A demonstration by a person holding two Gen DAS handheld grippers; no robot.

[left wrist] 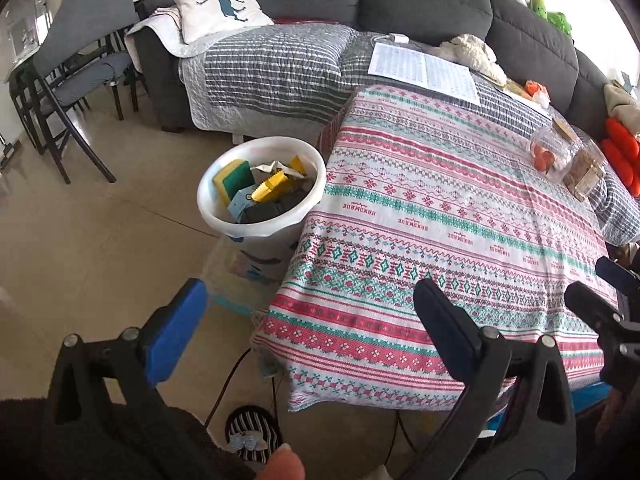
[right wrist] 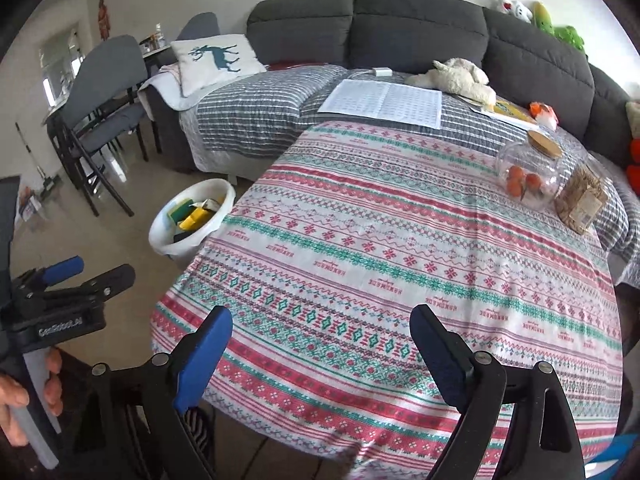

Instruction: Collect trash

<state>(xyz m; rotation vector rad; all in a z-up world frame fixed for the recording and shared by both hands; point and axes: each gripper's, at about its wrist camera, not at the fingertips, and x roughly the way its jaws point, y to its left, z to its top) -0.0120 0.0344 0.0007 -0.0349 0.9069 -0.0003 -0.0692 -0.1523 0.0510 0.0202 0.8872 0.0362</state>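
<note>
**Inspector:** Bin position?

**Assistant:** White bin (left wrist: 260, 188), part-filled, stands on the floor left of the table (left wrist: 440, 220), ahead-left of the left gripper (left wrist: 308, 320). Nearer that one.

**Inspector:** Claws?

**Assistant:** Left gripper spread, empty; right gripper (right wrist: 320, 352) likewise, over the cloth.

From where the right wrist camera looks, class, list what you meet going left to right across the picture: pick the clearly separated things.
Left gripper → white bin → printed sheet → glass jar of oranges → brown packet.
</note>
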